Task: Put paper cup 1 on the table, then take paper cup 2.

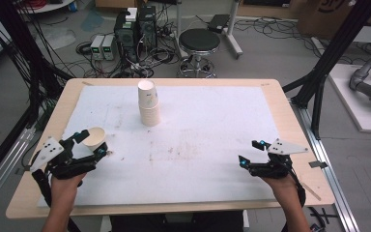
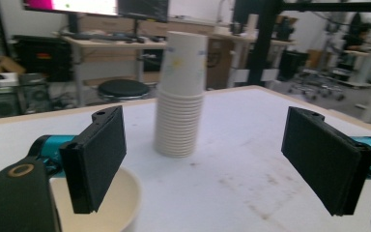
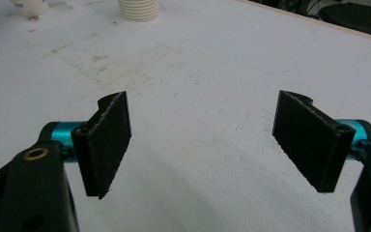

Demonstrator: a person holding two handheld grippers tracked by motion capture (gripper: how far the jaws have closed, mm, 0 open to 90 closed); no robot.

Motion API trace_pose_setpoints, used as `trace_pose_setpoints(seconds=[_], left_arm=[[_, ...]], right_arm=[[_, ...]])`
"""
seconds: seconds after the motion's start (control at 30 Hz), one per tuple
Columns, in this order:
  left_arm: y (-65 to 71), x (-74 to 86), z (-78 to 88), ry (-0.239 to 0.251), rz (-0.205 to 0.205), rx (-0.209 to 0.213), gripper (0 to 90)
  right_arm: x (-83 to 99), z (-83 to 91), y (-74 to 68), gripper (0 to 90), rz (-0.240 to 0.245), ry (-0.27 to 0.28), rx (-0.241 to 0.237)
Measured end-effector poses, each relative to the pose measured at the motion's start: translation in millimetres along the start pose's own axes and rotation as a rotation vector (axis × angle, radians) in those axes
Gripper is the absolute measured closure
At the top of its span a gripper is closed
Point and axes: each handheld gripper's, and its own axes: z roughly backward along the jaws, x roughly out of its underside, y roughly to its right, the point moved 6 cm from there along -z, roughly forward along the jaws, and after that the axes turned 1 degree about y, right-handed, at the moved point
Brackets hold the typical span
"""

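White padding covers the surface [image 1: 212,145], stained near the middle. Nearest the person, the left hand-held gripper [image 1: 92,144] stands wide open with nothing pressed between its pads; a single cup [image 1: 95,137] sits upright just under and beside its left jaw, seemingly let go. The right hand-held gripper [image 1: 254,152] hovers at the other side, jaws equally wide and empty, well apart from any cup. Farther off, toward the middle back, stands the stack [image 1: 149,103] of nested cups, its top cup riding high. The risk I judge: the left jaw hangs so near the cup's rim that a sideways pull could clip and topple it. A reach to the stack could likewise knock the loose top cup.
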Motion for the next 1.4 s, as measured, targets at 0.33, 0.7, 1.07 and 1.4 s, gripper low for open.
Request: trace_pose_setpoints(seconds=[0.33, 0.7, 1.07, 1.4], left_arm=[[23.4, 5.8, -20.6, -0.041, -0.01, 0.103, 16.0], [21.2, 10.6, -25.7, -0.057, -0.005, 0.096, 16.0], [21.5, 16.5, -29.4, -0.084, -0.004, 0.102, 16.0], [29.2, 19.7, -35.5, -0.103, -0.018, 0.108, 16.2]], right_arm=[[-1.3, 6.5, 0.2, 22.0, -0.013, 0.02, 0.015], [-2.6, 8.9, -0.3, 22.0, -0.011, 0.043, 0.016], [-1.7, 8.5, -2.3, 22.0, -0.007, 0.049, 0.016], [3.4, 10.4, -2.9, 22.0, -0.005, 0.043, 0.011]])
